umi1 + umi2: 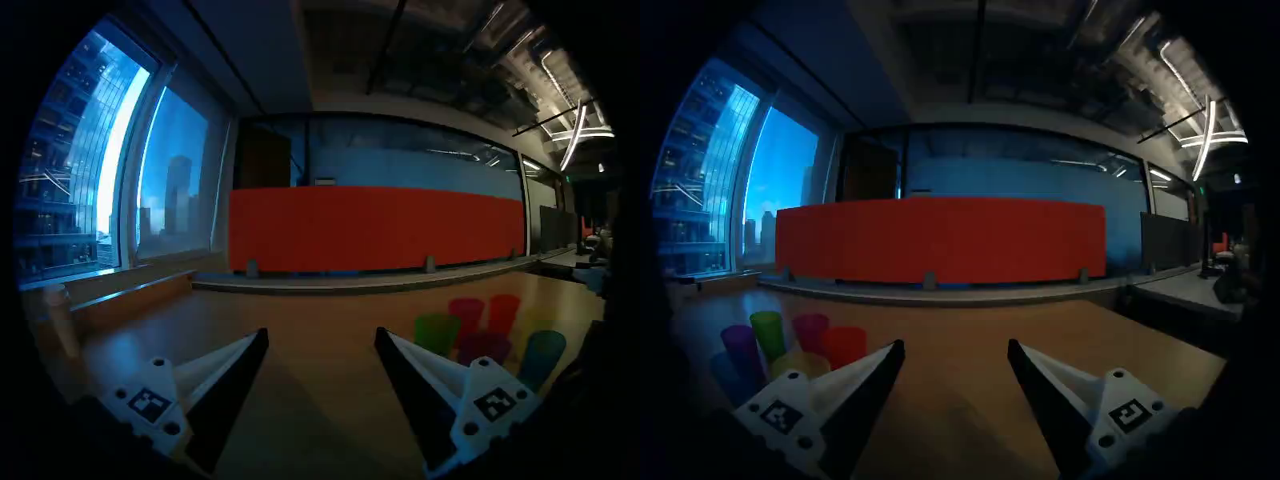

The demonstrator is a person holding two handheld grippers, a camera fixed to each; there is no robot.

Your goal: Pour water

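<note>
A cluster of several coloured plastic cups stands on the wooden table. In the left gripper view the green cup (436, 332), the red cup (504, 312) and the teal cup (542, 356) sit to the right of my open left gripper (322, 344), which holds nothing. In the right gripper view the same group, with a green cup (768, 332), a purple cup (742, 350) and a red cup (844, 346), lies left of my open right gripper (954, 348), also with nothing between its fingers. No water vessel can be made out.
A long red partition (376, 228) runs along the table's far edge. Large windows (96, 184) are at the left. A tan upright object (60, 320) stands at the table's left side. Another desk (1192, 292) lies off to the right.
</note>
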